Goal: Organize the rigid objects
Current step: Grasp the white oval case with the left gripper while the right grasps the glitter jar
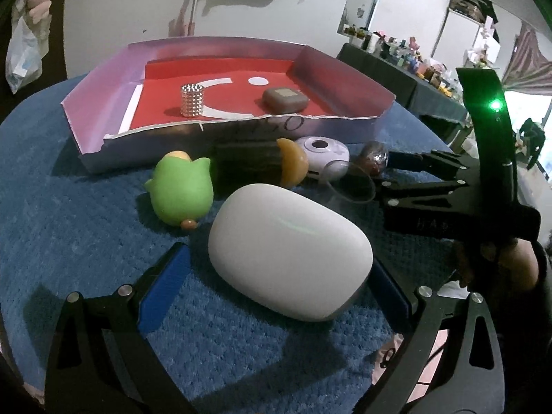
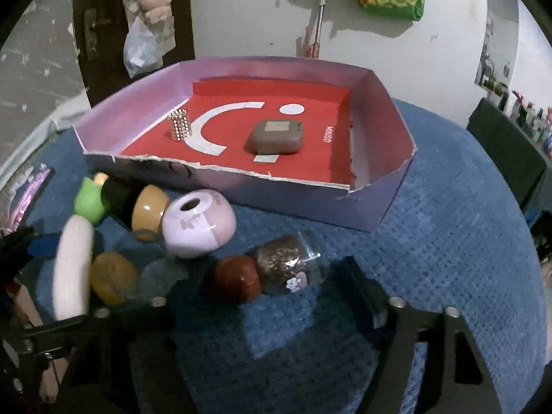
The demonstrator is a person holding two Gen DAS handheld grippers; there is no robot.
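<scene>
Left wrist view: left gripper spread wide, blue pads flanking the white oval case, contact unclear. Case lies flat on the blue mat, long axis running left-right.

Right wrist view: right gripper open astride the red-capped jar, jar on its side, cap pointing left, just before the tray's torn front edge.

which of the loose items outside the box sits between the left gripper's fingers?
The white oval case. It lies between the open left gripper's blue pads; the green bird toy and lilac round case lie farther off, nearer the box.
</scene>
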